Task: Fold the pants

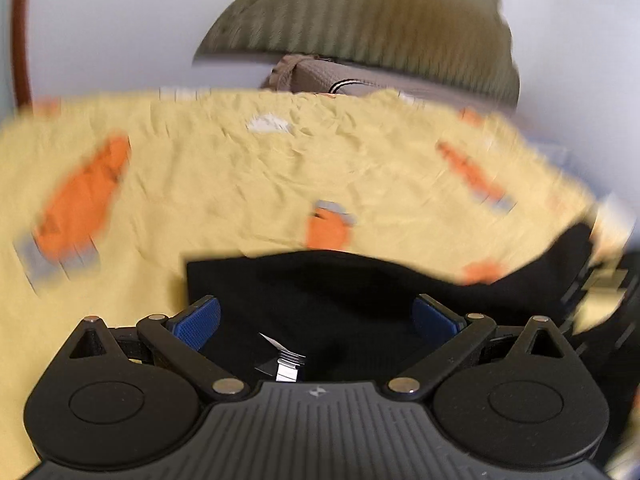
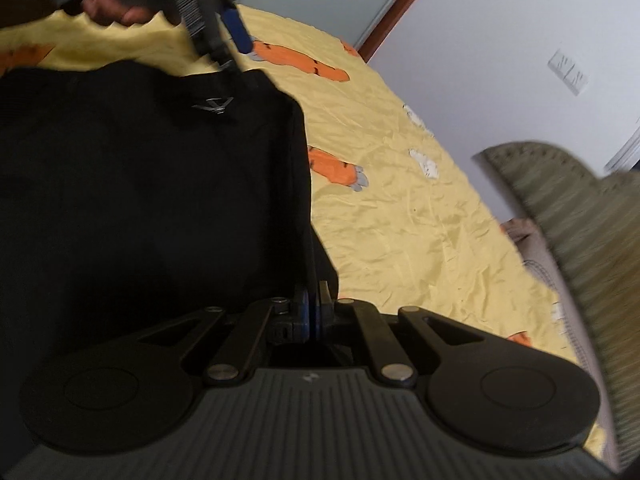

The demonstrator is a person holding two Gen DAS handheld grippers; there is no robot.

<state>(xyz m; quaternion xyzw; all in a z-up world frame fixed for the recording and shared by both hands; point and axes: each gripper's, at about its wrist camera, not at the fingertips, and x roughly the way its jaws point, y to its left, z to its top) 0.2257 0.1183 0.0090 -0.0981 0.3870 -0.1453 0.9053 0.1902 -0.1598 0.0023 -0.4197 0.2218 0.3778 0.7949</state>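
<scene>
Black pants (image 2: 140, 184) lie on the yellow sheet (image 2: 420, 208), their right edge pinched in the closed right gripper (image 2: 314, 312); the left gripper (image 1: 316, 320) gapes, empty, over the far corner, long edge running between them.

The left gripper (image 1: 316, 316) is showing black linkage arms, silver pivot pins, blue ribbed fingers (image 1: 196, 322) and a grey ribbed body; the right gripper (image 2: 314, 312) is looking identical.

No words or numbers can be read anywhere. The black fabric pants (image 2: 152, 184) carry a small grey winged emblem (image 2: 212, 105) without legible letters. A striped barcode label (image 2: 191, 12) sits on the left gripper's body, its digits blurred.
</scene>
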